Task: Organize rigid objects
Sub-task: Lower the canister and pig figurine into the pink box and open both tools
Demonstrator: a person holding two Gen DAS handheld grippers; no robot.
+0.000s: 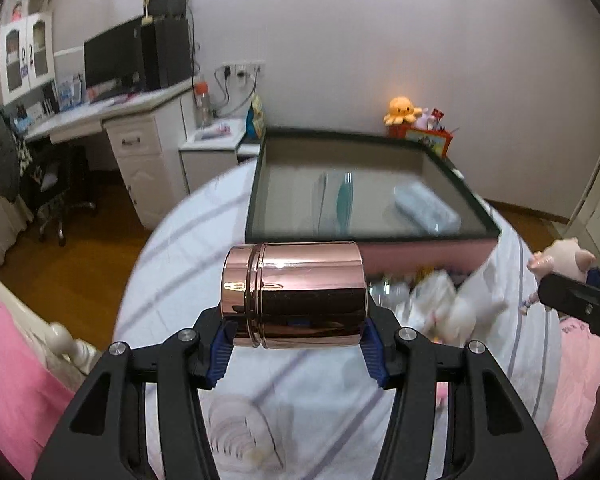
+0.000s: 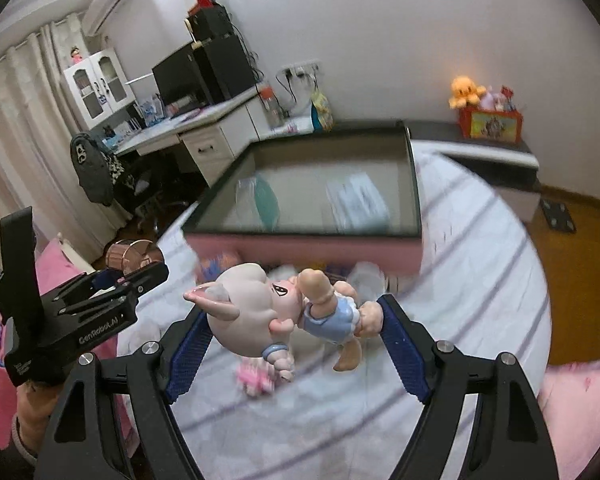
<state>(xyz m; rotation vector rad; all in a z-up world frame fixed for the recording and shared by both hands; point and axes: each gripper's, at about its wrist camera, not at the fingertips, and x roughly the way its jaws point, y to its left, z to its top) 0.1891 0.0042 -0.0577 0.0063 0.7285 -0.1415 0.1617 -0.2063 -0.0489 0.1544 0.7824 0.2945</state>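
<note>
My left gripper (image 1: 296, 340) is shut on a shiny rose-gold metal canister (image 1: 294, 294), held sideways above the bed. It also shows in the right wrist view (image 2: 134, 256). My right gripper (image 2: 292, 320) is shut on a pink pig figurine (image 2: 276, 308) in blue shorts, held sideways above the bed; the figurine shows at the right edge of the left wrist view (image 1: 564, 262). Ahead of both stands a pink box (image 1: 420, 252) with a dark rim (image 2: 300, 232). Inside it lie a teal and clear item (image 1: 338, 204) and a grey packet (image 1: 426, 208).
A heap of small toys (image 1: 440, 300) lies on the striped sheet in front of the box. A small pink item (image 2: 256, 380) lies under the figurine. A white desk (image 1: 140, 140) stands at the left, a toy box with an orange plush (image 2: 466, 90) at the back.
</note>
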